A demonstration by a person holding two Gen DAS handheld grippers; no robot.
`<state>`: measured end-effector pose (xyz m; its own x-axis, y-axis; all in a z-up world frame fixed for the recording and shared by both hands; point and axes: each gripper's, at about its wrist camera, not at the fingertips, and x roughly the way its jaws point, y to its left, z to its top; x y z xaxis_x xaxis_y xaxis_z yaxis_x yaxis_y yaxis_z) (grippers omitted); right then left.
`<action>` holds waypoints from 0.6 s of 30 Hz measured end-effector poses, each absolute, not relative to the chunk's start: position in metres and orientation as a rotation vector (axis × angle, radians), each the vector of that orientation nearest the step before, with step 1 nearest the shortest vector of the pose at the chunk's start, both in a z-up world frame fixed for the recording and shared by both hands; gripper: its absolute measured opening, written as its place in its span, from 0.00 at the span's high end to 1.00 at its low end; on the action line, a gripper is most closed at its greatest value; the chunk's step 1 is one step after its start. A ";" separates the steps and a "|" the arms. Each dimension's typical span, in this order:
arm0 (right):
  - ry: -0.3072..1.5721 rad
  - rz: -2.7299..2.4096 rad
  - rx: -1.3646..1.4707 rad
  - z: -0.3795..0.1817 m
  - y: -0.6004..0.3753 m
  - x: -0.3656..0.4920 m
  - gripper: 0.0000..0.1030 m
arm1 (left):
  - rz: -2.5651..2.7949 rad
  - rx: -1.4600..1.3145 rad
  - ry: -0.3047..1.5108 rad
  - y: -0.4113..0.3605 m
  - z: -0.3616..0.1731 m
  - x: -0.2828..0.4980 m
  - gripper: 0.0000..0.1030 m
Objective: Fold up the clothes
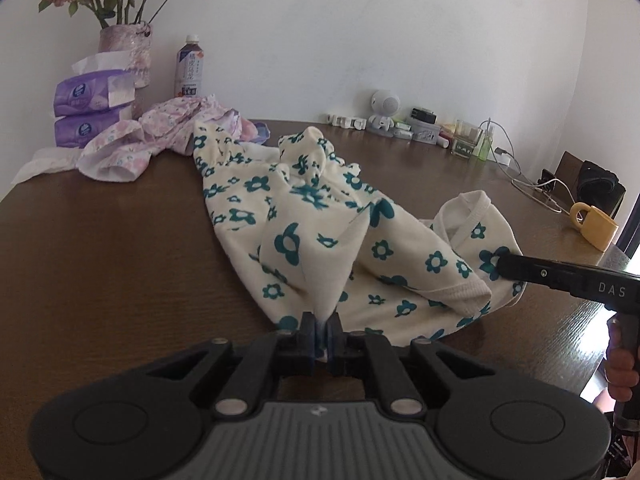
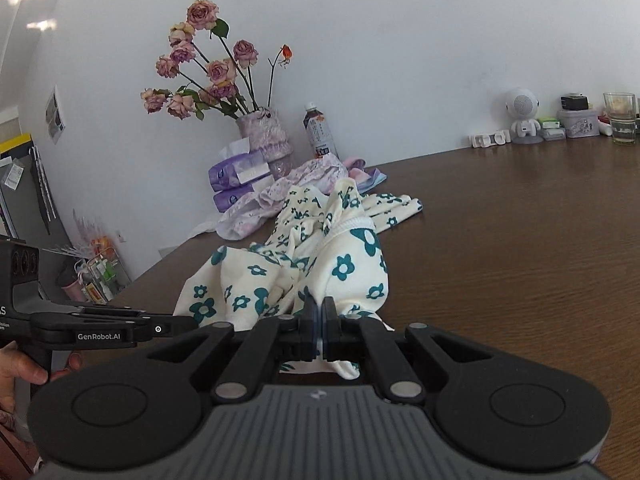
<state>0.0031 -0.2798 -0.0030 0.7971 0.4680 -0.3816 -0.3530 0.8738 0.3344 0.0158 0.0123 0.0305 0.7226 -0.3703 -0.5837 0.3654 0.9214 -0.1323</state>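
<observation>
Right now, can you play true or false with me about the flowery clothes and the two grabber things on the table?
1. The left gripper is shut on the cream garment with teal flowers. True.
2. The right gripper is open and holds nothing. False: it is shut on the same garment.
3. The yellow ceramic mug stands upright. False: it lies on its side on the brown wooden table.
4. The pink floral garment lies crumpled beside the purple tissue packs. True.
5. The vase of dried roses has tipped over. False: it stands upright by the wall.
</observation>
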 end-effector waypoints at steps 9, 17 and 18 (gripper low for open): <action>0.462 0.406 0.290 0.003 -0.299 -0.018 0.63 | -0.432 0.129 0.525 -0.002 0.063 -0.003 0.50; 0.478 0.378 0.248 0.023 -0.292 0.015 0.52 | -0.441 0.368 0.520 -0.053 0.070 0.038 0.36; 0.495 0.378 0.249 0.020 -0.289 0.022 0.52 | -0.452 0.383 0.535 -0.057 0.066 0.044 0.36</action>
